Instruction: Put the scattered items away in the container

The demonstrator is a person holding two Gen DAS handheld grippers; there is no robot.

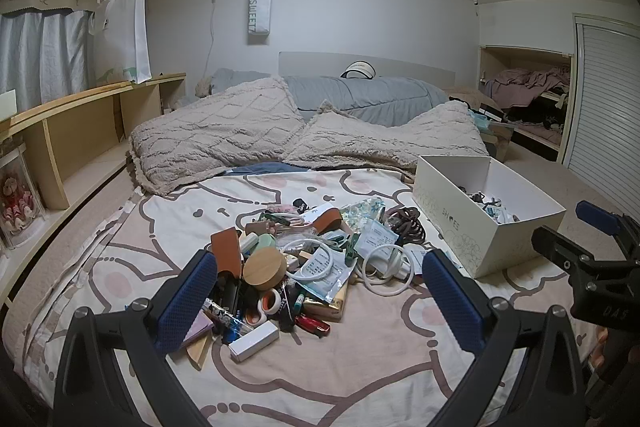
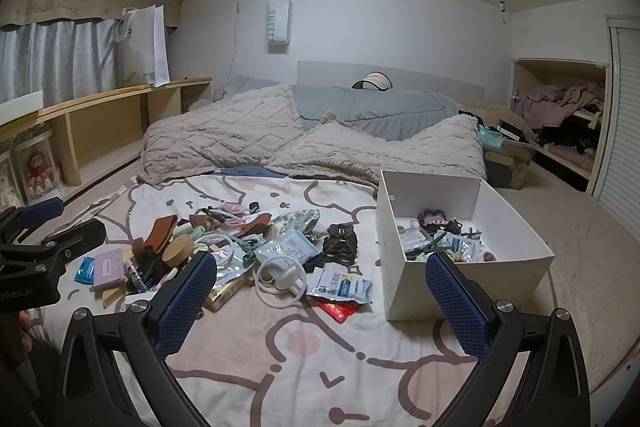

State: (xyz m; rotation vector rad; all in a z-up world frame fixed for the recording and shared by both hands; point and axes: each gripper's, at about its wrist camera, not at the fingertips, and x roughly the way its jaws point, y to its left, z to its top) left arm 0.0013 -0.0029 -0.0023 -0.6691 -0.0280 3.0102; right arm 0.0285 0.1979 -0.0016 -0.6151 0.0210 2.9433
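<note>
A heap of small items lies on the cartoon-print sheet: a round wooden lid, a coiled white cable, dark hair ties, a small white box. My left gripper hovers open just before the heap with nothing between its pads. To the right stands the white shoebox, several small things inside it. My right gripper is open and empty over the sheet, between the heap and the shoebox. Each gripper shows at the edge of the other's view.
Rumpled beige blankets and a grey duvet lie behind the heap. A wooden shelf runs along the left wall. A closet with clothes is at the right. A red packet lies near the shoebox.
</note>
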